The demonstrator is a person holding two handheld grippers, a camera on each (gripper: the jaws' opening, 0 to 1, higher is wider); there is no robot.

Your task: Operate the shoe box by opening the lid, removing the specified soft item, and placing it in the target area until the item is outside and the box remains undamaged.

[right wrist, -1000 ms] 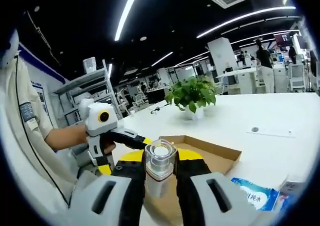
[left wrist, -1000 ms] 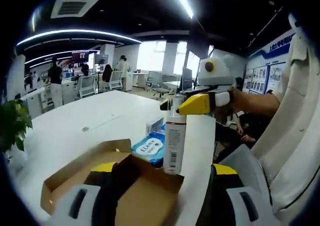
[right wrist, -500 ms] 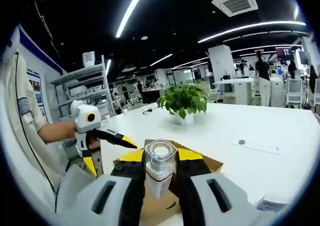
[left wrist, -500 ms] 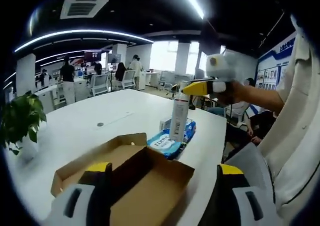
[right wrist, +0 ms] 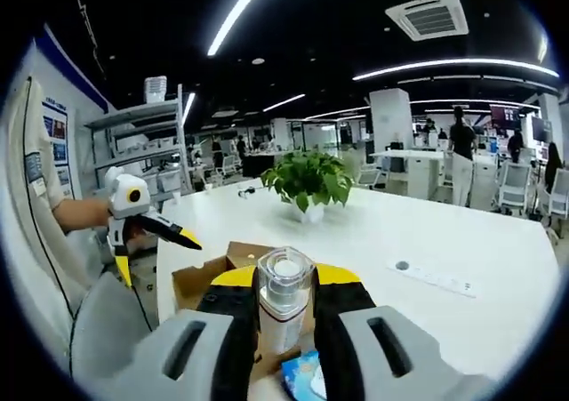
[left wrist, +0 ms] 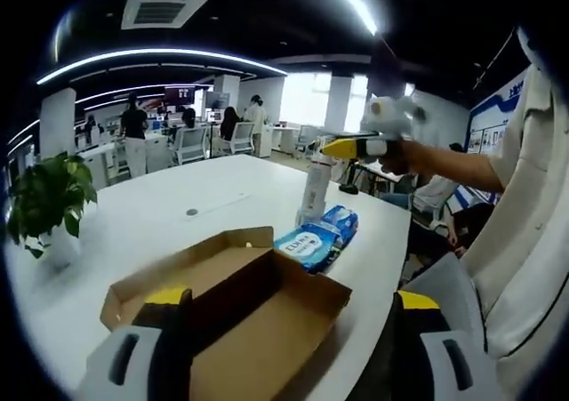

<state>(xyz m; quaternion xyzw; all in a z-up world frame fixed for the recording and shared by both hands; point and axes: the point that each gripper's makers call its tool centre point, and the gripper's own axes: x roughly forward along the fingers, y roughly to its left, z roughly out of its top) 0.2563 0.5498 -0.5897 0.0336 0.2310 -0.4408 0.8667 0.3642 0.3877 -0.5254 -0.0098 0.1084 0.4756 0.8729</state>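
The brown cardboard shoe box [left wrist: 240, 308] lies open on the white table, right in front of my left gripper [left wrist: 284, 365], whose jaws stand wide apart and hold nothing. My right gripper [right wrist: 284, 330] is shut on an upright white bottle [right wrist: 284, 294] with a clear cap. In the left gripper view this bottle [left wrist: 313, 192] hangs from the right gripper [left wrist: 373, 141] beyond the box, just behind a soft blue wipes pack [left wrist: 318, 237] lying on the table. The bottle's base is low; I cannot tell if it touches the table. The left gripper [right wrist: 142, 232] appears open beside the box [right wrist: 204, 276].
A potted green plant [right wrist: 307, 180] stands on the table [left wrist: 204, 192] beyond the box, also seen as the plant [left wrist: 49, 196] at far left. A small round grommet [left wrist: 191, 212] marks the tabletop. People, chairs and desks fill the office behind. A person's sleeve [left wrist: 524, 232] rises at right.
My right gripper has carried the bottle away from the box, out over the far side of the blue pack, and lower. The left gripper stays open over the box.
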